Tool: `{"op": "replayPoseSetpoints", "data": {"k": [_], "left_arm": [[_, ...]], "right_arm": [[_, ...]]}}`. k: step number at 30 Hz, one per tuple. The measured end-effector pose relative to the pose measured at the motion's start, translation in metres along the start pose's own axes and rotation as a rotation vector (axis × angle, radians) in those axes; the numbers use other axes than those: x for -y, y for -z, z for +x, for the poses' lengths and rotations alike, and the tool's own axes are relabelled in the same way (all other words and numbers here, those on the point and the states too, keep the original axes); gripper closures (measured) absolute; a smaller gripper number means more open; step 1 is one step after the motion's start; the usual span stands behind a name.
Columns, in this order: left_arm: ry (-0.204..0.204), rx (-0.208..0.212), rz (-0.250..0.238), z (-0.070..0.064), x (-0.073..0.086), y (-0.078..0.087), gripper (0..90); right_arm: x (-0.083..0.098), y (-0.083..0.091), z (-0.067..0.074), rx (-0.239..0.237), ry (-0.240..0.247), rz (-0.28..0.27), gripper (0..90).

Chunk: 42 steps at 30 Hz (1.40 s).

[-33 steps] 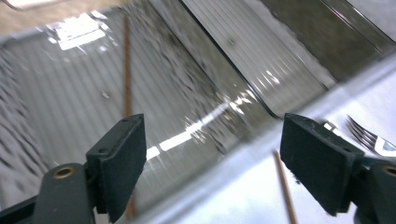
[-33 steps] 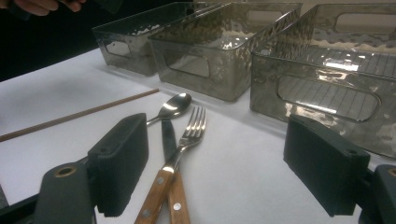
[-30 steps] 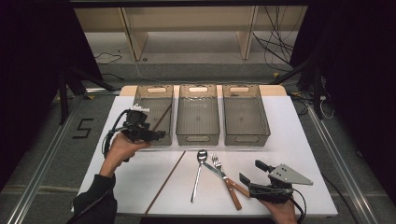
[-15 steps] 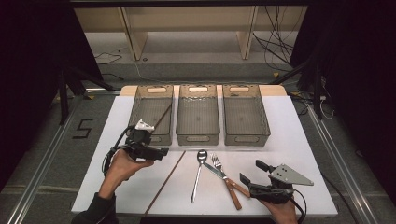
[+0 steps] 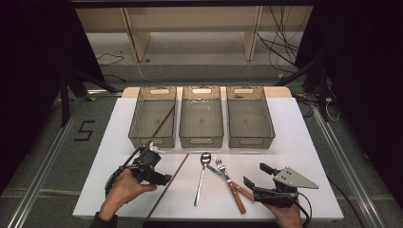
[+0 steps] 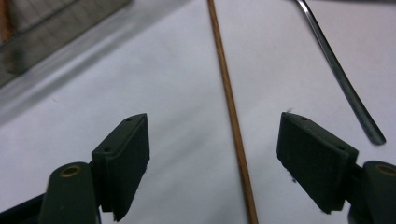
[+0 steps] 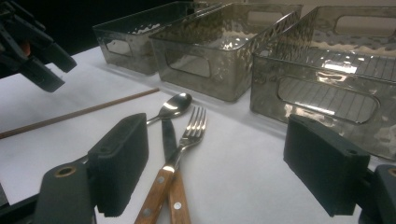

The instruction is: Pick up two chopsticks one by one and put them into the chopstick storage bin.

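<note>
The left gripper [image 5: 154,175] is held low over the white table [image 5: 313,142] with its jaws spread, and a thin wooden stick [image 6: 231,116] is seen lying flat between them, nearer the right jaw and touching neither. The right gripper [image 5: 260,181] is held at the near right, jaws also spread and empty, just right of the fork [image 7: 184,144] and knife [image 7: 169,140].

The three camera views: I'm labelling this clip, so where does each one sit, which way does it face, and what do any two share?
High view: above the person's side, looking forward and down at the table; both hands and grippers show.
Left gripper view: on the left gripper, looking down past its fingers at the chopstick.
Right gripper view: on the right gripper, low, facing the three bins; its fingers show.
Shared: the spoon and chopstick appear in both gripper views.
</note>
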State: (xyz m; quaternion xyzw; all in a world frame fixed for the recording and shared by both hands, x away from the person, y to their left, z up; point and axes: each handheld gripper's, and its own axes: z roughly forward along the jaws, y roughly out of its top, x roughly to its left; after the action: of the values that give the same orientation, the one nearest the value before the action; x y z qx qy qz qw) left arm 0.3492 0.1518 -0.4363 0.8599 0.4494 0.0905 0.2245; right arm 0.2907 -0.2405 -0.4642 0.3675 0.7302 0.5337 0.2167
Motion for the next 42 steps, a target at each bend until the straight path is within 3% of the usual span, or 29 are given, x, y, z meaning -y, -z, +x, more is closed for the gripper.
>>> {"op": "replayPoseSetpoints", "data": {"k": [10,21,36,42], "left_arm": [[-0.049,0.007,0.089,-0.011,0.01,-0.011,34.4],[-0.072,0.052,0.115,-0.015,0.015,-0.017,46.0],[-0.097,0.054,0.133,-0.019,0.019,-0.021,64.6],[-0.118,0.025,0.146,-0.023,0.02,-0.028,67.3]], "right_arm": [[0.0,0.0,0.0,0.001,0.002,-0.001,23.0],[0.0,0.0,0.001,0.0,0.004,0.001,23.0],[0.0,-0.001,0.001,0.001,0.005,0.004,23.3],[0.001,-0.001,0.0,0.002,0.004,0.006,23.3]]}}
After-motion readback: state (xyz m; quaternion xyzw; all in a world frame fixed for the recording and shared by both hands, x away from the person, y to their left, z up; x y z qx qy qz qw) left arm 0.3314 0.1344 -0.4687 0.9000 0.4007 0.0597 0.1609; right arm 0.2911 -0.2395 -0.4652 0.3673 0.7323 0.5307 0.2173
